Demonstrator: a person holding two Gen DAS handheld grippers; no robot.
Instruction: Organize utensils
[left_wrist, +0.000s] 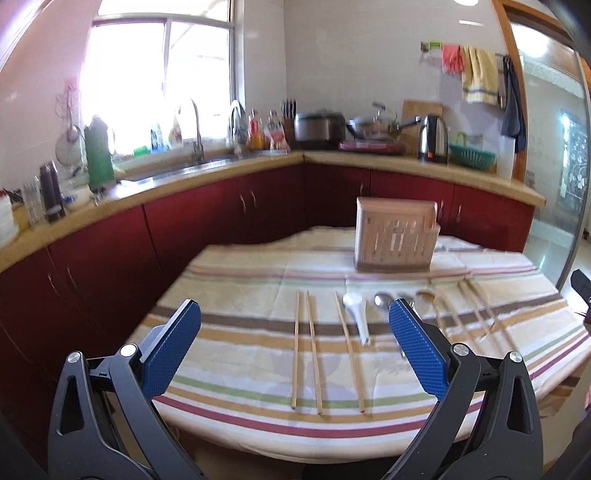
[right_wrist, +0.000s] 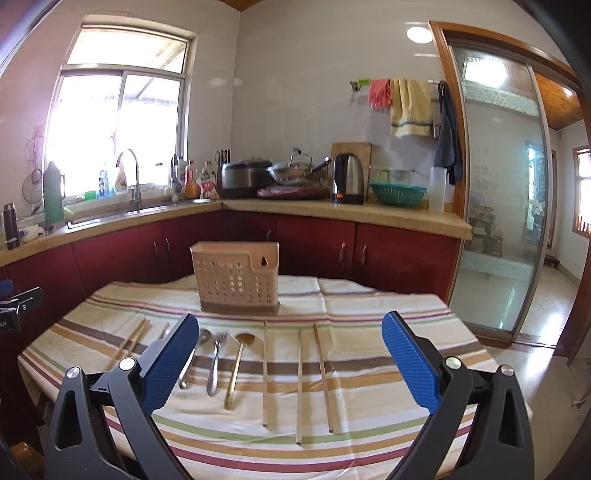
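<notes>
A beige slotted utensil holder (left_wrist: 397, 236) (right_wrist: 236, 277) stands upright at the far side of the striped tablecloth. In the left wrist view three wooden chopsticks (left_wrist: 314, 350) lie in front, then a white spoon (left_wrist: 358, 314) and a metal spoon (left_wrist: 382, 300); more chopsticks (left_wrist: 476, 314) lie to the right. In the right wrist view a metal spoon (right_wrist: 195, 354), a fork (right_wrist: 216, 360), a gold spoon (right_wrist: 238, 365) and three chopsticks (right_wrist: 300, 380) lie in a row. My left gripper (left_wrist: 295, 354) and right gripper (right_wrist: 290, 363) hover open and empty above the table's near edge.
The table (right_wrist: 369, 302) carries a striped cloth. Red cabinets under a beige counter (right_wrist: 332, 208) wrap behind it, with a sink, bottles, rice cooker, wok, kettle and green basket. A glass sliding door (right_wrist: 498, 221) stands at the right. The left gripper's body shows at the left edge (right_wrist: 14, 306).
</notes>
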